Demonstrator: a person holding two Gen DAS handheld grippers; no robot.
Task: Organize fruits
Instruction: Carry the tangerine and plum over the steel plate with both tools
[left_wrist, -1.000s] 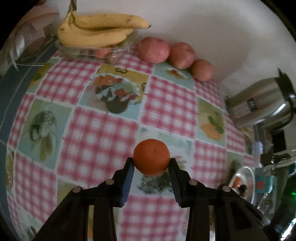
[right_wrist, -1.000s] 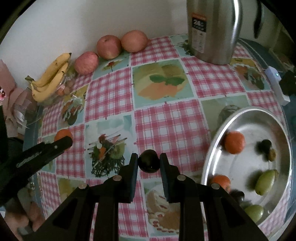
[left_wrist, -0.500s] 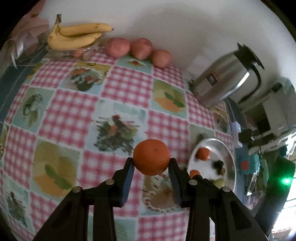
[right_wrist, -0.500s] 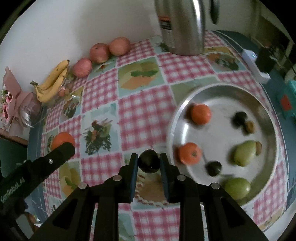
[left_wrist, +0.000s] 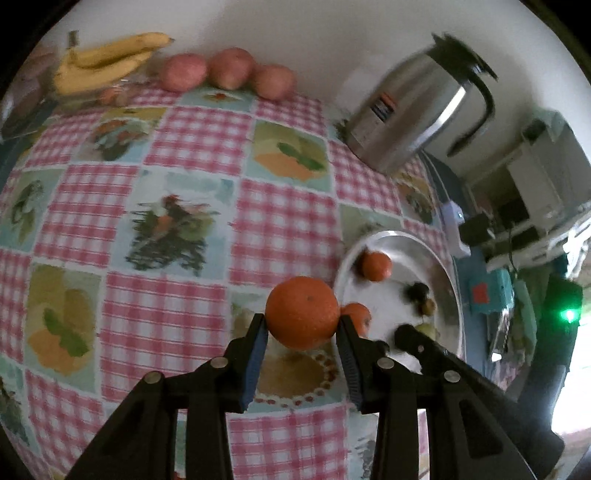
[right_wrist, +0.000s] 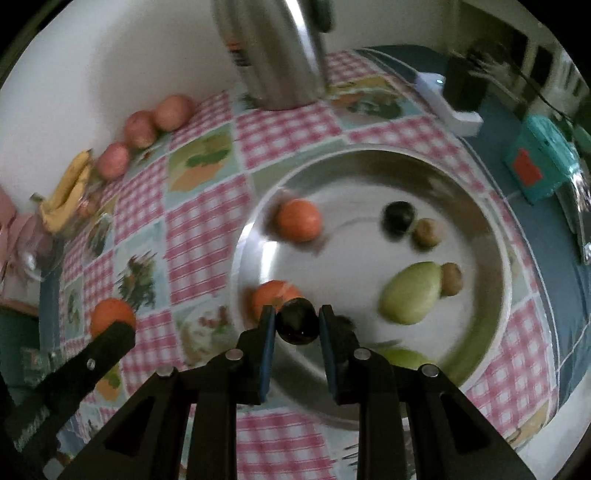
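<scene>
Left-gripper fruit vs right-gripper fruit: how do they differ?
The orange in the left gripper is bright and larger; the dark fruit in the right gripper is near-black and smaller. The orange hangs beside the metal tray, the dark fruit over it. Both are round and clamped.

On the counter (right_wrist: 207, 229), the metal tray (right_wrist: 495, 236) lies in front of the kettle (right_wrist: 273, 55). Oranges (right_wrist: 298, 220) and pears (right_wrist: 410, 291) lie in it. Apples (left_wrist: 229, 68) line the wall, with bananas (left_wrist: 103, 62) to their left.

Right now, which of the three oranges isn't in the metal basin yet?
The orange clamped in the left gripper, over the checked cloth beside the metal basin. The other two oranges lie inside the basin.
</scene>
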